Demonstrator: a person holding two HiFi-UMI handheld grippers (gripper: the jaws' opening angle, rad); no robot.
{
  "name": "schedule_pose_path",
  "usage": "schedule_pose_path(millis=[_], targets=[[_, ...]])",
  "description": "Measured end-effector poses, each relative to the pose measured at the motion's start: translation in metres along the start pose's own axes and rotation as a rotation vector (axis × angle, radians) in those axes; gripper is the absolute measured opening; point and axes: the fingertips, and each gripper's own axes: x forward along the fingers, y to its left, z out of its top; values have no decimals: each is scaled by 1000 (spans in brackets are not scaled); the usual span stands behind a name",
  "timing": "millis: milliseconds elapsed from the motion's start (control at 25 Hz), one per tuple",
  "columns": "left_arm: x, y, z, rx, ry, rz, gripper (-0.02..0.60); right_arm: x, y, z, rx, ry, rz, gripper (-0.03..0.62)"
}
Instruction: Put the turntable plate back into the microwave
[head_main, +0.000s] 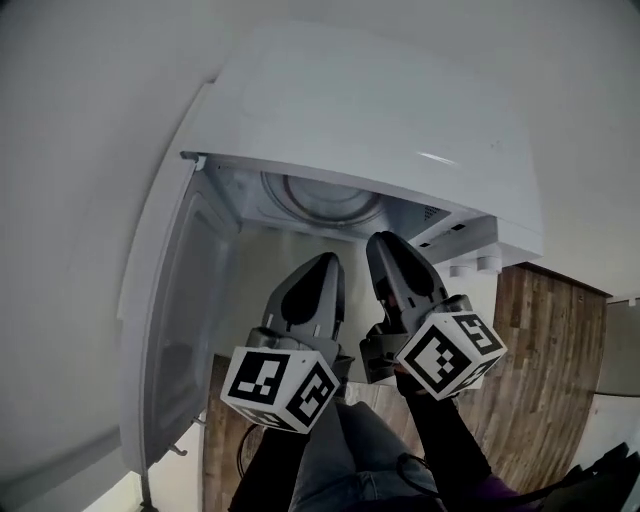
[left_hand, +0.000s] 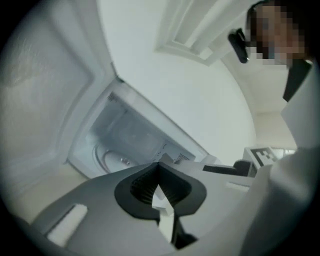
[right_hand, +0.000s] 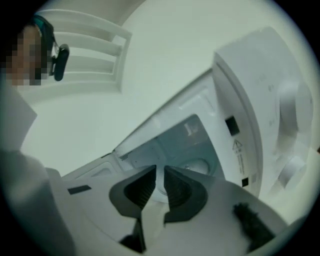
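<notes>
The white microwave (head_main: 380, 110) stands with its door (head_main: 180, 300) swung wide to the left. The glass turntable plate (head_main: 320, 205) lies flat on the floor of the cavity. It also shows in the left gripper view as a pale round plate (left_hand: 112, 159), and in the right gripper view as the plate (right_hand: 197, 167) beyond the jaws. Both grippers hang in the air in front of the cavity, outside it. My left gripper (head_main: 325, 265) (left_hand: 158, 167) is shut, tips touching, holding nothing. My right gripper (head_main: 390, 245) (right_hand: 160, 172) is open by a narrow gap with nothing in it.
The microwave's control panel with knobs (right_hand: 285, 135) is at the right of the cavity. A wooden floor (head_main: 550, 350) shows at the lower right. The person's legs (head_main: 350, 460) are below the grippers. A plain white wall fills the left.
</notes>
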Motion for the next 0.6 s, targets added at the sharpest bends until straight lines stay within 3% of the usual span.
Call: schedule_pose_path(millis=[40, 120, 200, 360, 600], targets=[[-7, -15, 6, 71, -15, -18, 8, -8, 11, 6, -25, -1, 23, 40], [-21, -41, 18, 202, -35, -43, 8, -25, 28, 20, -61, -16, 57, 34], [-33, -59, 32, 287, -57, -16, 8, -43, 40, 34, -86, -25, 79, 33], [-52, -84, 64, 339, -145, 79, 8, -79, 57, 64, -108, -69, 110, 9], [-54, -132, 93, 411, -169, 19, 8, -124, 83, 108, -315, -197, 75, 9]])
